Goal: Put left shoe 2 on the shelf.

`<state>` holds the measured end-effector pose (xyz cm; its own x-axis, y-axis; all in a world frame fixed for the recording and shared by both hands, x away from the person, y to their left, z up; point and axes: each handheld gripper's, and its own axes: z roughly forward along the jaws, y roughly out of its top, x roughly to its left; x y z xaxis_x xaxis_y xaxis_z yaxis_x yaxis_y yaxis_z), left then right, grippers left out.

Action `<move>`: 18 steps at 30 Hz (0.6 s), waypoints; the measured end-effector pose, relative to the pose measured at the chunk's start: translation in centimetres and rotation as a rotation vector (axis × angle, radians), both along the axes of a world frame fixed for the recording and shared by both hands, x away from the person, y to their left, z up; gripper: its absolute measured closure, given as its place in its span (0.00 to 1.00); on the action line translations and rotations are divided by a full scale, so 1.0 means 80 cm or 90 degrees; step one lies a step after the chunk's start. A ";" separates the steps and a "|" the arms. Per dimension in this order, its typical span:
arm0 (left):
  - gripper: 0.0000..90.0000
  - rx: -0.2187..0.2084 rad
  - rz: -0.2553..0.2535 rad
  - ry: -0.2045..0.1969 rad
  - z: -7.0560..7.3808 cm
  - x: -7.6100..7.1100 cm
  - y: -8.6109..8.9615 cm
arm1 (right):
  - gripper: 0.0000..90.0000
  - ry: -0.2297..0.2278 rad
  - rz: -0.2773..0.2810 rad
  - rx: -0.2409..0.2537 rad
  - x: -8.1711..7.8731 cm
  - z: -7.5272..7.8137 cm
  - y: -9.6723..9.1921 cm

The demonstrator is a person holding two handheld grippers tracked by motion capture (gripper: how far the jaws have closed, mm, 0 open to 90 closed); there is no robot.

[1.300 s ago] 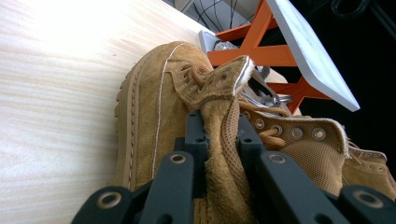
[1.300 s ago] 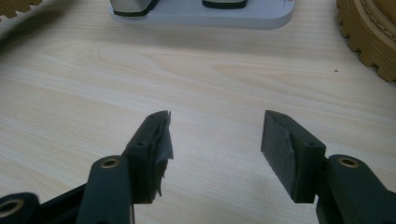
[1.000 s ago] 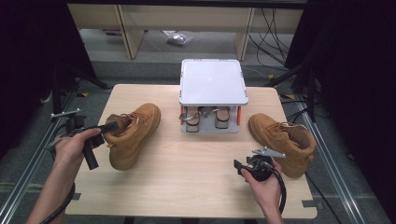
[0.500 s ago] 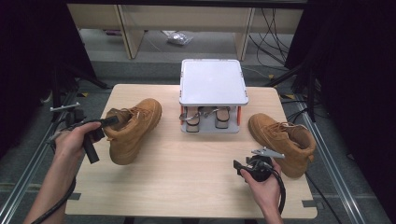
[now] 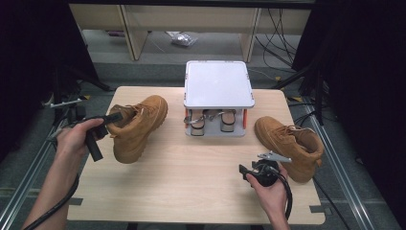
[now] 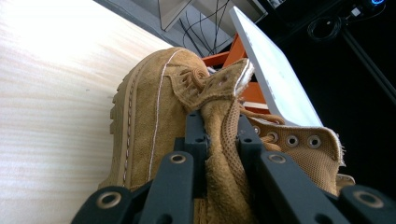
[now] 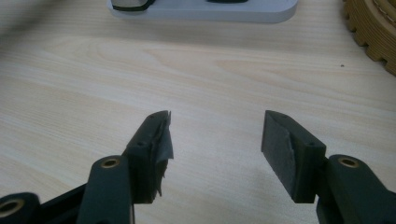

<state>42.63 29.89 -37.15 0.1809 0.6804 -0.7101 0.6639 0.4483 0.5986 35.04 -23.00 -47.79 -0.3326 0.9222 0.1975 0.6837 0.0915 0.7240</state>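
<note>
Looking down from the high view, the left gripper (image 5: 111, 118) pinches the collar of a tan suede boot (image 5: 139, 127) tipped on the pale wood-grain desk (image 5: 191, 177), near a white-lidded rack (image 5: 219, 84).

Left gripper view: black jaws clamp the boot's fuzzy tongue (image 6: 224, 140); metal eyelets, lugged sole.

Right gripper view: right gripper (image 7: 215, 135) stands apart over bare desk. No writing is readable.
</note>
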 end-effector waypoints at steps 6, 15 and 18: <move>0.89 0.000 -0.002 -0.009 0.006 0.007 -0.002 | 0.48 -0.003 0.001 0.005 0.000 -0.001 0.000; 0.89 -0.007 -0.001 -0.009 0.016 0.014 -0.006 | 0.47 -0.001 -0.005 0.004 0.000 0.000 -0.001; 0.89 -0.008 -0.003 -0.012 0.019 0.017 -0.007 | 0.47 0.006 -0.003 0.005 -0.001 0.000 0.000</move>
